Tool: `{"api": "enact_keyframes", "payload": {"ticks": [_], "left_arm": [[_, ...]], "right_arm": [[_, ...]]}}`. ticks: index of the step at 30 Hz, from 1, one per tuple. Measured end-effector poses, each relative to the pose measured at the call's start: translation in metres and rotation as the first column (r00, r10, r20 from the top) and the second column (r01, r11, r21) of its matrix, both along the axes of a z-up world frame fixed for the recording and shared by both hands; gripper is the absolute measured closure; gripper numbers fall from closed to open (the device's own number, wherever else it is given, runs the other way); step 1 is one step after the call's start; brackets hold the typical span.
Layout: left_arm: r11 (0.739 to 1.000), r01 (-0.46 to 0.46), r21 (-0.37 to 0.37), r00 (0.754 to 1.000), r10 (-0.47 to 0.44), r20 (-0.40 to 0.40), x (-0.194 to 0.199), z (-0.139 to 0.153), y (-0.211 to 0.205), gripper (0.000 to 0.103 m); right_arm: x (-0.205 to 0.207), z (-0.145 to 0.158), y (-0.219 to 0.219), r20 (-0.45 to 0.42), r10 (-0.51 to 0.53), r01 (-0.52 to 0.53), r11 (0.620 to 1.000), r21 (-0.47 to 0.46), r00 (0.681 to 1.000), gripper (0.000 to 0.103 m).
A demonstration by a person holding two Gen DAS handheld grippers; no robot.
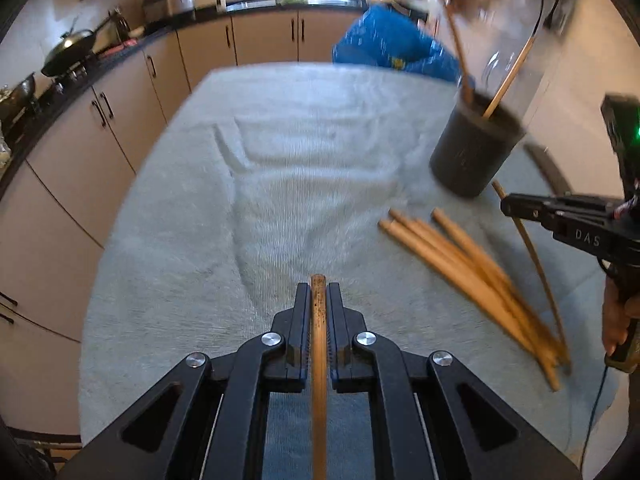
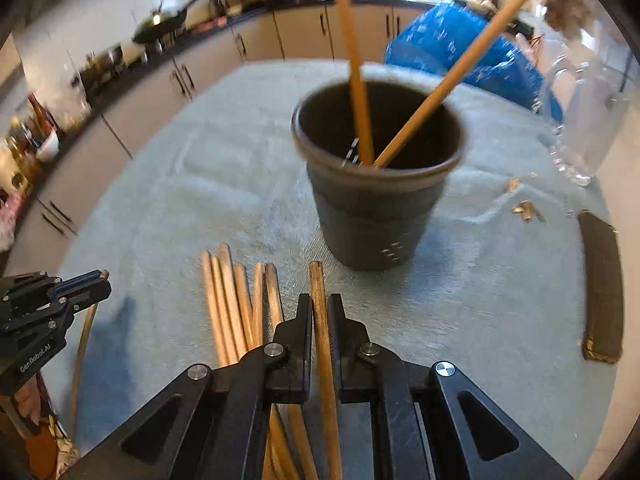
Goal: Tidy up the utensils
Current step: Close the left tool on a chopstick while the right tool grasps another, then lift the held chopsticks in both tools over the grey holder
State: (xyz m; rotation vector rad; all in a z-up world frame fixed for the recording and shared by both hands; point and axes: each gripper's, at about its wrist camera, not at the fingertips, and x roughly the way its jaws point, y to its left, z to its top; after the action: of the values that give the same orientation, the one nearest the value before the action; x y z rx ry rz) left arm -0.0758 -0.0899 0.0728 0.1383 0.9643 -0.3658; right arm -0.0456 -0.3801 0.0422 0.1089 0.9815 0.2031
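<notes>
My left gripper [image 1: 319, 290] is shut on a wooden stick [image 1: 319, 344] that runs lengthwise between its jaws, above the pale cloth. My right gripper [image 2: 320, 300] is likewise shut on a wooden stick [image 2: 325, 352], just short of a dark cup [image 2: 372, 208]. Two sticks lean inside that cup. Several loose sticks [image 2: 236, 300] lie fanned on the cloth left of my right gripper. In the left wrist view the cup [image 1: 472, 152] stands at the far right, with the loose sticks [image 1: 460, 256] in front of it and the right gripper [image 1: 505, 205] beside them.
A blue bag [image 2: 460, 52] sits behind the cup and a clear glass vessel [image 2: 580, 120] stands to its right. A dark flat slab [image 2: 602, 288] and small crumbs [image 2: 526, 210] lie on the cloth's right side. Kitchen cabinets [image 1: 120, 120] curve along the left.
</notes>
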Motion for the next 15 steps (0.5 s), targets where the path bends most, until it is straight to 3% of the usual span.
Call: {"api": "enact_keyframes", "payload": {"ticks": [9,15], "left_arm": [[0.989,-0.002,-0.147,0.99,0.023,0.14,-0.043,0.062,0.008,0.096],[0.983,0.009,-0.184,0.968,0.037,0.249,-0.074,0.091,0.008,0.096]], "right_arm": [[-0.062,0.053,-0.034,0.172,-0.104,0.085,0.99,0.113,0.98,0.095],[-0.109,0.08,-0.047,0.25,-0.15,0.117,0.983,0.142,0.956,0.095]]}}
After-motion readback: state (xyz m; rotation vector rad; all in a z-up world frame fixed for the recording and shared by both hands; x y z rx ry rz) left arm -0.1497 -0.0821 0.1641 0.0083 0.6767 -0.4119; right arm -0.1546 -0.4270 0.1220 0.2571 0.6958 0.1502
